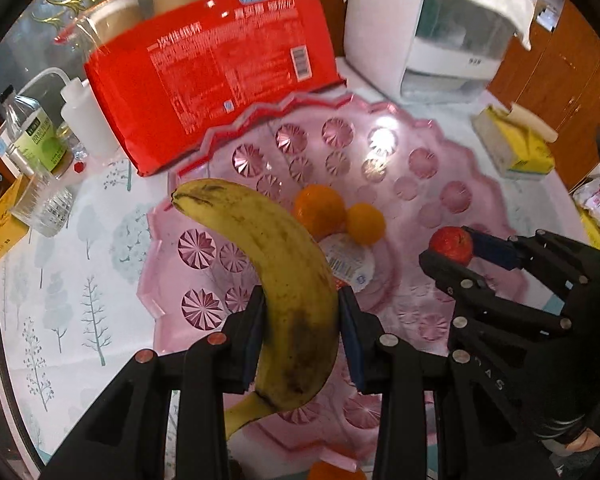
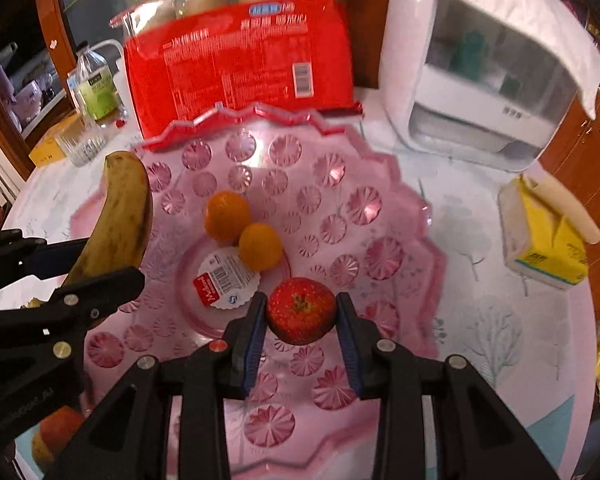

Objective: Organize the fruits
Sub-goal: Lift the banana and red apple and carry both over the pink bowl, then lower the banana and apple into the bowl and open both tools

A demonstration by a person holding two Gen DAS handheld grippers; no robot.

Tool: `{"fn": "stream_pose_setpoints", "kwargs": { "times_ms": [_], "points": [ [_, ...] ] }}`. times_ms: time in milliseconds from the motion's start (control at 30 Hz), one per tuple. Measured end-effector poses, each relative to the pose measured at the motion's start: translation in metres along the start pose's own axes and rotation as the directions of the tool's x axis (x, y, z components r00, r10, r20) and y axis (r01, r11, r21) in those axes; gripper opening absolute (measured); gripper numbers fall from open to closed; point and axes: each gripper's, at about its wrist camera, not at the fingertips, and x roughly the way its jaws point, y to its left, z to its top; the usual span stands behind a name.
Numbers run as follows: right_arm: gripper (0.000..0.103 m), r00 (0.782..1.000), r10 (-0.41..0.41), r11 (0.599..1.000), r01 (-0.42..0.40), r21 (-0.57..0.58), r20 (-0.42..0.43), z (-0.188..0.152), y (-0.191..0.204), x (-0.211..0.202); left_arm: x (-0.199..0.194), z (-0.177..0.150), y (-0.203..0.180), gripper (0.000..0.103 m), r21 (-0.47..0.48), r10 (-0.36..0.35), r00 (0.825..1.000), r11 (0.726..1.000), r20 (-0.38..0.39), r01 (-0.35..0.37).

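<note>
**Two fruits held above the pink dish**

Black linkage bars fill the lower edge of both wrist views; beyond them the blue-padded tongs grip their loads.

Item 1. Left gripper (image 1: 302,336), clenched on a banana (image 1: 276,276). The pads press either side of its lower half, the stalk end hanging below the fingers and the tip curving up and away. Skin yellow, heavily freckled, with a dark bruise patch beside the grip (ripe, so likely soft; a firm squeeze could mark it). It hangs over the near-left part of the dish.

Item 2. Right gripper (image 2: 302,320), clenched on a small red fruit (image 2: 301,310), round, speckled, with a pale star-shaped calyx facing the camera. The pads meet it at its widest part, which should keep a round thing from slipping. It hangs over the middle of the dish, just near the label.

Item 3. Pink cut-glass dish (image 2: 396,208), scalloped rim, rosette pattern, resting on a tree-print tablecloth (image 1: 60,280). A printed label (image 2: 226,278) lies at its centre.

Item 4. Two oranges (image 2: 244,232), touching one another, already lying in the dish beside the label.

Assessment: both fruits appear positioned for setting down among the oranges; neither yet rests on the glass.

Background: red pack of paper cups (image 1: 208,68) behind the dish, white appliance (image 2: 472,80), yellow tissue pack (image 2: 548,240).
</note>
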Motion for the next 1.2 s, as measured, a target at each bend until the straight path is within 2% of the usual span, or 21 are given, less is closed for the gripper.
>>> {"fn": "stream_pose_setpoints", "kwargs": {
  "times_ms": [133, 333, 500, 533, 600, 667, 767, 900, 1200],
  "points": [
    [0.035, 1.0, -0.008, 1.0, 0.008, -0.007, -0.017, -0.003, 0.002, 0.012, 0.014, -0.003, -0.002, 0.034, 0.012, 0.004, 1.0, 1.0, -0.02, -0.004],
    [0.035, 0.999, -0.048, 0.995, 0.049, -0.086, 0.014, -0.009, 0.016, 0.014, 0.026, -0.009, -0.012, 0.034, 0.056, 0.026, 0.999, 0.998, -0.031, -0.024],
    [0.036, 0.998, -0.065, 0.994, 0.065, -0.087, 0.011, -0.009, 0.016, 0.016, 0.028, -0.012, -0.014, 0.035, 0.058, 0.035, 0.999, 0.998, -0.042, -0.032],
    [0.037, 0.998, -0.07, 0.994, 0.07, -0.086, 0.009, -0.01, 0.017, 0.016, 0.028, -0.012, -0.014, 0.037, 0.056, 0.042, 0.998, 0.998, -0.04, -0.04],
    [0.041, 0.997, -0.08, 0.994, 0.08, -0.08, 0.008, -0.01, 0.015, 0.017, 0.029, -0.014, -0.012, 0.051, 0.045, 0.061, 0.997, 0.997, -0.044, -0.059],
    [0.042, 0.997, -0.068, 0.995, 0.07, -0.07, 0.023, -0.011, 0.012, 0.015, 0.027, -0.016, -0.006, 0.06, 0.022, 0.074, 0.997, 0.997, -0.035, -0.073],
    [0.046, 0.998, -0.049, 0.997, 0.051, -0.053, 0.025, -0.012, 0.009, 0.013, 0.02, -0.019, -0.002, 0.065, 0.003, 0.061, 0.998, 0.998, -0.017, -0.061],
    [0.047, 1.0, -0.02, 1.0, 0.02, -0.019, 0.013, -0.011, 0.005, 0.009, 0.007, -0.023, 0.001, 0.077, 0.005, 0.086, 0.996, 0.996, 0.014, -0.086],
    [0.049, 1.0, 0.027, 0.998, -0.028, 0.061, 0.012, -0.018, 0.002, -0.012, -0.029, -0.03, -0.001, 0.082, -0.013, 0.063, 0.996, 0.998, 0.069, -0.062]
  ]
}}
